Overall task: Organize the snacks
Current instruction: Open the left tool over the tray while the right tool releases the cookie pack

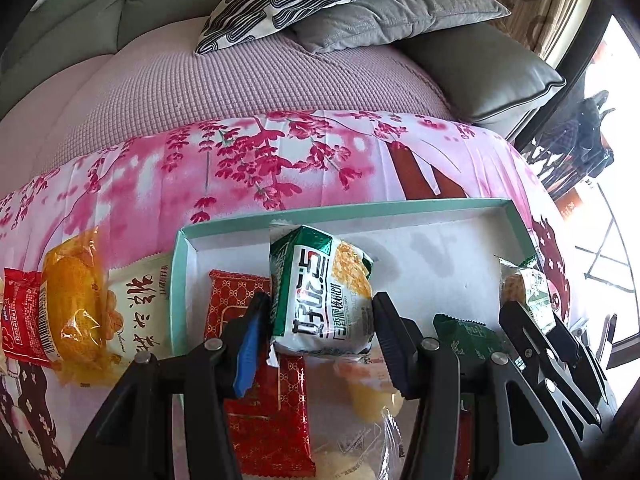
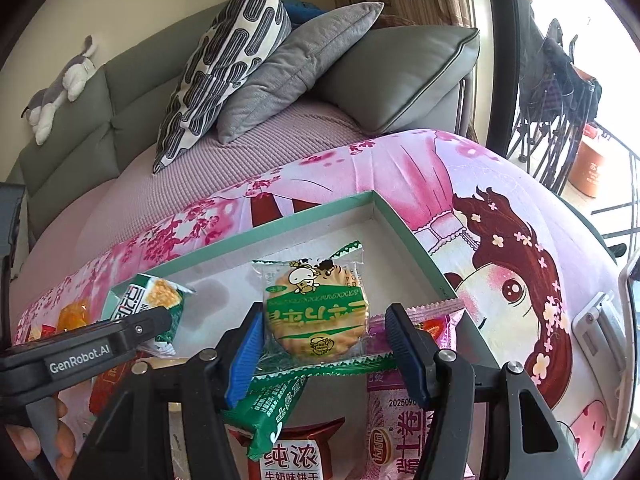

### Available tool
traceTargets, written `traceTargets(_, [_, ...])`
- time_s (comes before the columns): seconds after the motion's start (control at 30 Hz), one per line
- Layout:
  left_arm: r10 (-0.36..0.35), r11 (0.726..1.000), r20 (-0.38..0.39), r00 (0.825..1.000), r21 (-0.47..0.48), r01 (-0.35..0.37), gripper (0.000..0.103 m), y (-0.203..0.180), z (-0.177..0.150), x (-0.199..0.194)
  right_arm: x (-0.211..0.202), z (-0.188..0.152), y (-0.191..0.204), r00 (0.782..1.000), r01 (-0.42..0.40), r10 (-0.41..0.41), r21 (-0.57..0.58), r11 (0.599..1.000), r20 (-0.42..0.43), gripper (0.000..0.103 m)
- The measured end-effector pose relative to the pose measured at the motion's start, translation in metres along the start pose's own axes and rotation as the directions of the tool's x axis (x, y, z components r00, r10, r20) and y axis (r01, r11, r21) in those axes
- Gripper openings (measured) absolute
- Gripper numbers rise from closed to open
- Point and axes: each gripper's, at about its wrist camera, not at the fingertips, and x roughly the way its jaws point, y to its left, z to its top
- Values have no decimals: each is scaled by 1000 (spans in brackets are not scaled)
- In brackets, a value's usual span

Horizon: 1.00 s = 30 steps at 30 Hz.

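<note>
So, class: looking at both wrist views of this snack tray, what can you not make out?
- Tray: near edge hidden by both grippers, both views.
- Red packet, left view: middle covered by the left gripper and its green-and-white packet.
- Yellow snack, left view: blurred.
- Purple packet, right view: cut off by the bottom edge.

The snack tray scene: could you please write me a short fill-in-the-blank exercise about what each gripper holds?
1. The left gripper is shut on a green-and-white ____ packet.
2. The right gripper holds a clear packet with one round ____ inside.
3. Both packets hang over a shallow box with a ____ rim.

Missing words: snack; biscuit; green
</note>
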Motion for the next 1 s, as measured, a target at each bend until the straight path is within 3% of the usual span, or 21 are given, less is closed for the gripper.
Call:
traceTargets(0.47, [69,998,8,998,12,-69,67,-7,1,-5,4,-1,4,999,33,-34,-46,998,-30,65])
traceTargets(0.67, [110,994,32,993,-2,-110,70,-1,-1,-15,4,0,5,998,40,-42,-53,998,-46,79])
traceTargets(0.77, [125,992,52,991,-14,-125,71,3,-1,-21,4,0,8,997,59,-62,-76,995,-51,80])
traceTargets(0.9, [149,989,94,984,-36,-147,88,9,-1,-32,0,1,9,996,71,-75,-83,994,-46,85])
traceTargets(1.0, [168,985,125,978,-54,-163,88,13,-1,-40,-4,4,7,996,80,-83,-81,993,-31,91])
